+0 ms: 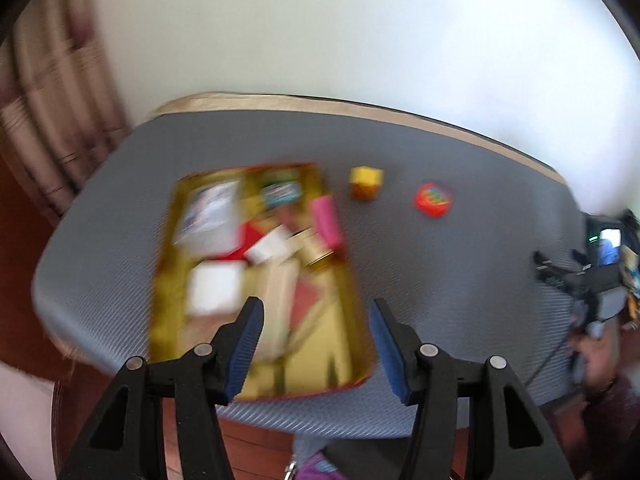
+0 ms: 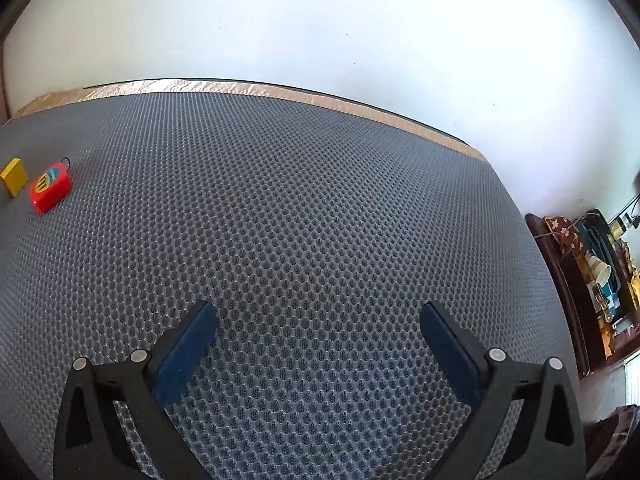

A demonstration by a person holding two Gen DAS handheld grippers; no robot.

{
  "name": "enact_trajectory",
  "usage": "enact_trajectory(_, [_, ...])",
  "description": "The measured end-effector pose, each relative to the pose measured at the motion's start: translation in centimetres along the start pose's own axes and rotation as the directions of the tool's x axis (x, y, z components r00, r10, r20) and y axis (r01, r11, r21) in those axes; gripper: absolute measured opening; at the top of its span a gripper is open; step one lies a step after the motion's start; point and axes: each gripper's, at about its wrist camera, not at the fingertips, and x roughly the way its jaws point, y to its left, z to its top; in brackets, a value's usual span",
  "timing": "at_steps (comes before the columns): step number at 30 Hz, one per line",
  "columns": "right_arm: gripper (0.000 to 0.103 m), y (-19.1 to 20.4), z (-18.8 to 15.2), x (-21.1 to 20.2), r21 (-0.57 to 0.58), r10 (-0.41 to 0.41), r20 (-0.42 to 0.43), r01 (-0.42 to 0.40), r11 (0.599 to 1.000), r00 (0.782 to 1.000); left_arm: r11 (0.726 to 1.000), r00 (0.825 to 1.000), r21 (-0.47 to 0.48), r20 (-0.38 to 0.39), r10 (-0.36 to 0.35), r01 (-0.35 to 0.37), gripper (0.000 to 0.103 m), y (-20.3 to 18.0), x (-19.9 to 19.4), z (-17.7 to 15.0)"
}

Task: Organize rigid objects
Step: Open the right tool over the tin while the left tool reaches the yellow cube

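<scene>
Nearby, both empty hand-held grippers gape over dimpled grey mesh mat (image 2: 304, 208), near yellow cube (image 1: 366, 183).

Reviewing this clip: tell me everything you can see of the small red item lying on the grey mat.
The small red item is a rounded, flat-sided case, glossy like plastic, with a yellow, green and blue printed panel on its top face. A thin dark ring shows at its far end. It lies flat on the grey mesh mat, close beside the yellow block but apart from it. It sits outside the yellow tray, past the block. Nothing touches it; neither gripper is near. Its print is too small to read.
</scene>
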Motion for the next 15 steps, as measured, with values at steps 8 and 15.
enact_trajectory(8, [0.102, -0.8, -0.1, 0.0, 0.008, 0.073, 0.0, -0.073, 0.997, 0.997, 0.987, 0.993, 0.133, -0.084, -0.077, 0.088, 0.059, -6.0, 7.4, 9.8])
enact_trajectory(15, [0.102, -1.7, -0.2, -0.2, 0.033, 0.151, 0.022, -0.151, 0.988, 0.988, 0.985, 0.984, 0.166, -0.18, -0.013, 0.043, 0.059, -7.0, 14.5, 13.4])
